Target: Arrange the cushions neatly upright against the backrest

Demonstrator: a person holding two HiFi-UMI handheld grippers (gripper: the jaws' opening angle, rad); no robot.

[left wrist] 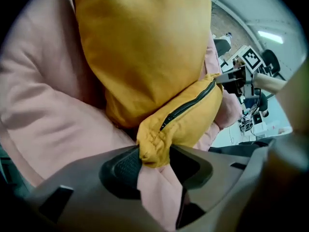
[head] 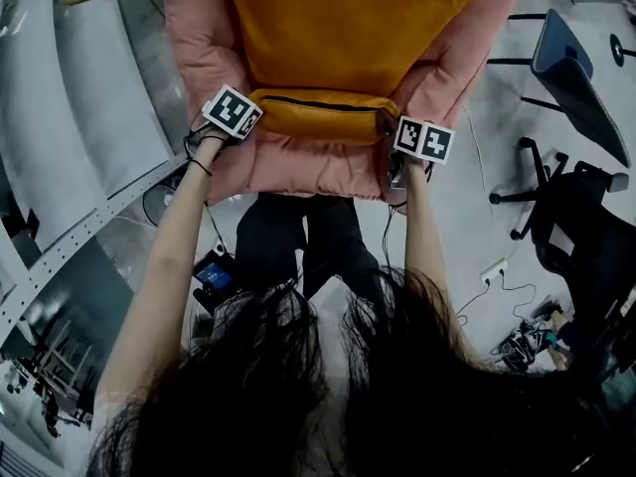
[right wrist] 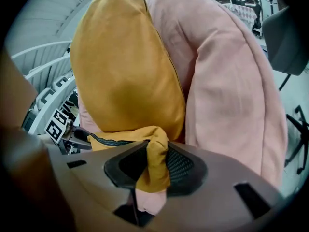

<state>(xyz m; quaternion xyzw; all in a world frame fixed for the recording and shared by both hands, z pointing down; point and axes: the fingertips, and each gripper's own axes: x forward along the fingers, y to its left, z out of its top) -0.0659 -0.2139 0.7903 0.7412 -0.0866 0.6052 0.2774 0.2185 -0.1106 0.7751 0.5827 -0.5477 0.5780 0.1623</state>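
A mustard-yellow cushion (head: 348,28) with a black zip along its near edge lies on a larger pink cushion (head: 298,167). My left gripper (head: 243,127) is shut on the yellow cushion's near left corner (left wrist: 153,149), with pink fabric pinched under it. At the near right corner (right wrist: 155,163) my right gripper (head: 397,137) is shut on the yellow fabric, again with pink fabric below. In the right gripper view the yellow cushion (right wrist: 120,66) stands in front of the pink cushion (right wrist: 231,81).
A grey ribbed surface (head: 89,97) runs along the left. Black office chairs (head: 581,87) stand at the right, with cables on the pale floor (head: 477,217). The person's dark legs (head: 298,241) are below the cushions.
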